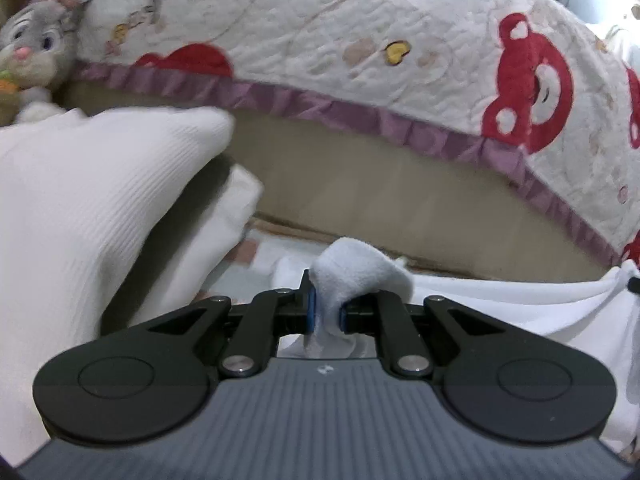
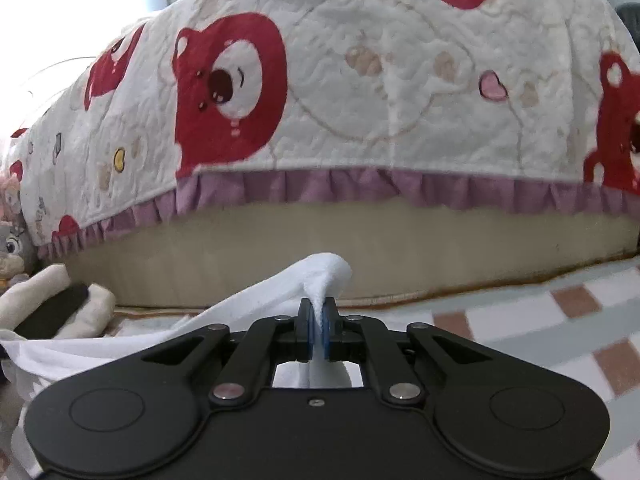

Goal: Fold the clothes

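Both grippers clamped on one white fleece garment, held low beside the bed.

The left gripper (image 1: 328, 312) and right gripper (image 2: 319, 334) each have their jaws closed on a bunched edge of the soft white fleece garment (image 2: 256, 300), which spans between them above the checked floor mat (image 2: 540, 320). Risk: each pinch holds only a small tuft, so uneven pull may slip it free; slack cloth may drag over the folded white ribbed stack (image 1: 92, 200).

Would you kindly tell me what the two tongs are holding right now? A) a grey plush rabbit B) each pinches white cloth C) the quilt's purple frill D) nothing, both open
B: the left tongs and the right tongs each clamp a bunch of white cloth.
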`<state>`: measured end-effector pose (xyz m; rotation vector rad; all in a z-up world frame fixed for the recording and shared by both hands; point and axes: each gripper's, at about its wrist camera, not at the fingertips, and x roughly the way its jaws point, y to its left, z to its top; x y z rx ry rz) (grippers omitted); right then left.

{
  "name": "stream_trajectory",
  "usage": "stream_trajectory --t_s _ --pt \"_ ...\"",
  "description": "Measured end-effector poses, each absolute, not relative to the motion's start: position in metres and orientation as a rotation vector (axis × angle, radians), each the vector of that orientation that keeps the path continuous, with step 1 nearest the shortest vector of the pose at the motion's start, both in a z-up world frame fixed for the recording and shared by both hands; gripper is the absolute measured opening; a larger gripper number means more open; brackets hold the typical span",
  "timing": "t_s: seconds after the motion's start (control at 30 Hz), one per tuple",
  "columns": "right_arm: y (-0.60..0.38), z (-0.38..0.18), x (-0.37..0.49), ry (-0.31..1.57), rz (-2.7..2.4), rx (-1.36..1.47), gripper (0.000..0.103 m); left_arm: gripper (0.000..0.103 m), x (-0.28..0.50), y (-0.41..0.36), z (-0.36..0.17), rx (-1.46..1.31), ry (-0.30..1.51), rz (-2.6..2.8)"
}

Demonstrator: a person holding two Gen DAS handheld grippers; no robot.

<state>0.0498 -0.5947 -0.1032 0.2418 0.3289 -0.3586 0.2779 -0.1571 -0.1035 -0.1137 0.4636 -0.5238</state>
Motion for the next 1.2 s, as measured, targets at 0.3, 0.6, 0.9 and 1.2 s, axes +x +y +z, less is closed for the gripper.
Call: stream_trajectory --t_s 0.3,0.6,0.9,1.2 --pt "-0.665 -0.123 0.118 0.481 -0.353 0.366 0.02 0.058 0.404 -0.226 -0.134 0.046 0.779 -0.293" --pt "-0.635 -0.171 0.022 0.615 -0.303 0.639 0.036 0.061 0.293 -0.147 -0.183 -0.009 0.875 -0.426" --pt "-0.607 -0.17 -0.051 0.548 -0.373 0.826 0.053 0.056 0.274 -0.143 -0.185 -0.077 0.85 -0.58" --pt "-0.607 -0.191 -0.043 0.571 -0.36 0.864 0.053 0.006 0.269 -0.126 -0.173 -0.166 0.81 -0.545"
